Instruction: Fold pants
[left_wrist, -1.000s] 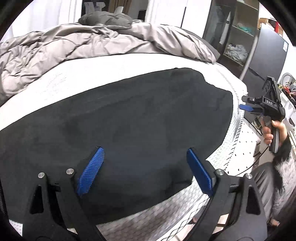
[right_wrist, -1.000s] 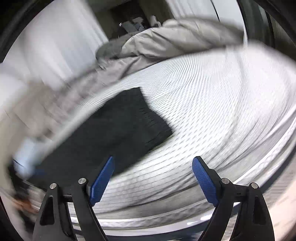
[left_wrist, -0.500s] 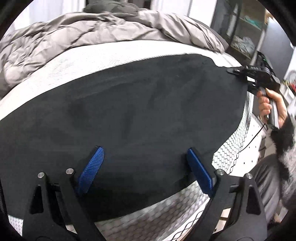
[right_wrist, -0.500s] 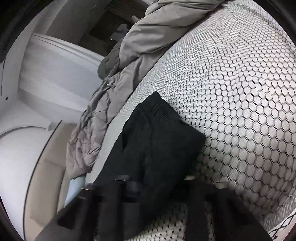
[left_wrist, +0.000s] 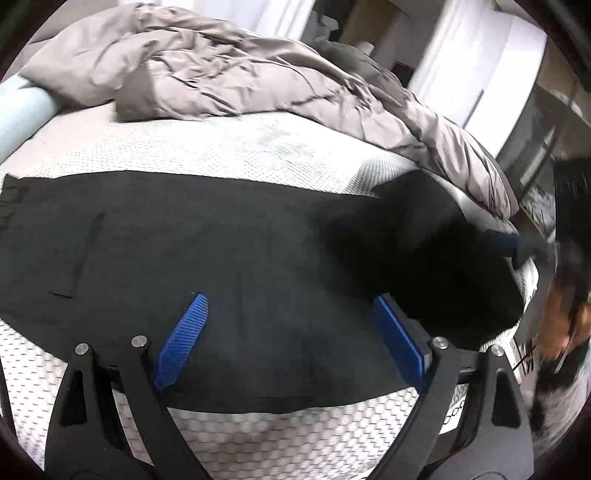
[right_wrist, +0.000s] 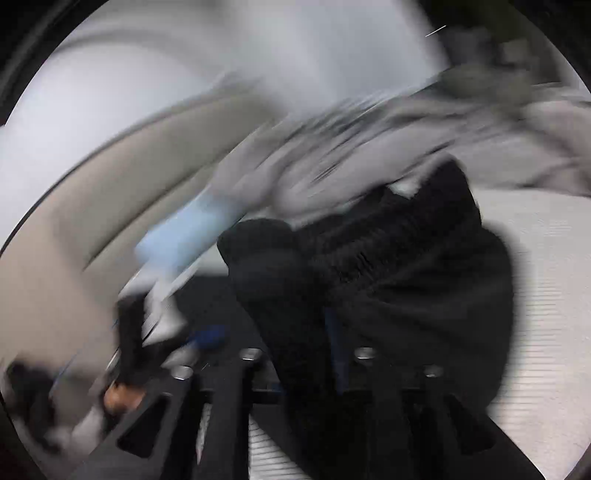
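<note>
We see the black pants (left_wrist: 229, 266) spread flat on the bed (left_wrist: 258, 435), below the rumpled grey duvet (left_wrist: 236, 77). Our left hand-held gripper (left_wrist: 291, 332) hovers over the pants' near edge, jaws wide and empty. At the pants' right end, our right hand-held gripper (right_wrist: 306, 332) holds bunched waistband fabric between its opening jaws.

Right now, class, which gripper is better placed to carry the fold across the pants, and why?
Right. The right gripper already has a bunch of the black pants between its opening jaws; the left gripper hangs wide open above flat cloth, holding nothing.
</note>
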